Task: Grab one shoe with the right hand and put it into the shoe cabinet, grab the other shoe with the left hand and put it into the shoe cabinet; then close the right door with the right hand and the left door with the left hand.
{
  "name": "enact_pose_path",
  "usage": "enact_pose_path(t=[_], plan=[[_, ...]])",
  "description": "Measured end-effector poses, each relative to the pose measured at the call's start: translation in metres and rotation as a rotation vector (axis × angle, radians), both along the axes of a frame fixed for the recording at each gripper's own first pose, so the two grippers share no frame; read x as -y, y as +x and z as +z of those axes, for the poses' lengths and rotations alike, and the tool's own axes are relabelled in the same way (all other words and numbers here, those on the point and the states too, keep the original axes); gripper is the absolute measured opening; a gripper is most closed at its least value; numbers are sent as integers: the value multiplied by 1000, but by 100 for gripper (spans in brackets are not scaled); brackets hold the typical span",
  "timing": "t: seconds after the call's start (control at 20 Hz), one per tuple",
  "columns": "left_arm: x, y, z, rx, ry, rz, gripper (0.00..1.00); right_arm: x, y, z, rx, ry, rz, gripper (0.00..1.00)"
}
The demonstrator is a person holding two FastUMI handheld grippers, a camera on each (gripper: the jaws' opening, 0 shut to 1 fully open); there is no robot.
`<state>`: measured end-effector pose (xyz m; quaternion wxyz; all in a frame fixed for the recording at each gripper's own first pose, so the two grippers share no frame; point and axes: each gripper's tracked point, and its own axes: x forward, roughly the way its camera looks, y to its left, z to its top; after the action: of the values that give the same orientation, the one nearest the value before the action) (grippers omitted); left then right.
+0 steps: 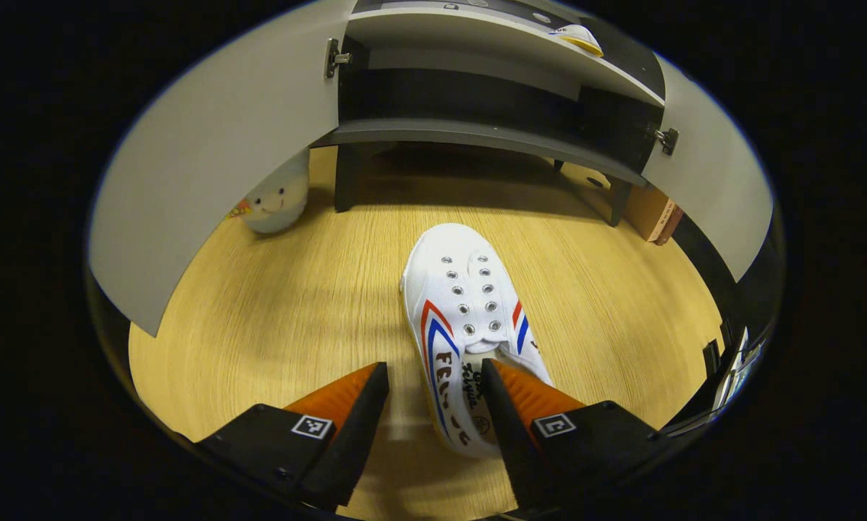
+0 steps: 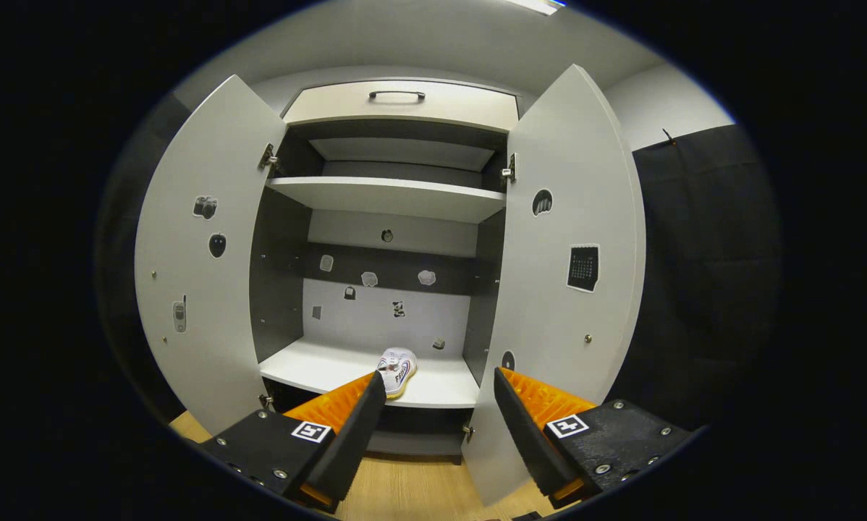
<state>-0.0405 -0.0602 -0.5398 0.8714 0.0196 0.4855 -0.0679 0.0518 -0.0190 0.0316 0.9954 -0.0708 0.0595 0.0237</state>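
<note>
The floor was pale wood-grain laminate with a soft sheen. The shoe on it was white canvas cloth, matt, with metal eyelets and printed stripes. The cabinet doors and shelves looked like smooth matt board, their hinges shiny metal. A drawer handle looked dark and metallic. The plush toy beside the cabinet leg looked soft and fabric-covered.

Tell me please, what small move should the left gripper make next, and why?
Probably close the left gripper on the shoe on the floor. Its fingers are open, one inside the shoe's opening and one outside its side wall, so the wall sits between them. One shoe already lies on the cabinet's lower shelf, and both doors stand open.
</note>
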Motion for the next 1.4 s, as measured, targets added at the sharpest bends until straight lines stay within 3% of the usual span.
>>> enact_pose_path(t=[0.15, 0.2, 0.25, 0.4, 0.45, 0.65, 0.8, 1.15, 1.4], plan=[[10, -1, -2, -19, -12, -16, 58, -1, -2, 2, 6, 0, 2, 93], [9, -2, -2, -29, -4, -27, 51, 0, -1, 2, 8, 0, 2, 93], [4, 1, -3, -33, 30, -26, 51, 0, -2, 2, 8, 2, 2, 93], [-3, -3, -4, -86, 69, 29, 23, 3, -6, 3, 7, 18, 2, 93], [-1, 3, -6, -61, 55, 39, 8, 3, -7, 3, 5, 18, 3, 93], [-8, 12, -3, -51, 35, 35, 6, 7, -12, 9, 25, 12, 0, 93], [-10, 21, 10, -66, -36, 67, 6, 7, -14, 12, 37, 38, 1, 93], [-13, 38, 21, -43, -111, 33, 7, 4, -18, 13, 50, 59, 16, 93], [-29, 70, 91, 58, -182, 54, 6, 1, -23, 17, 65, 72, 26, 93]])
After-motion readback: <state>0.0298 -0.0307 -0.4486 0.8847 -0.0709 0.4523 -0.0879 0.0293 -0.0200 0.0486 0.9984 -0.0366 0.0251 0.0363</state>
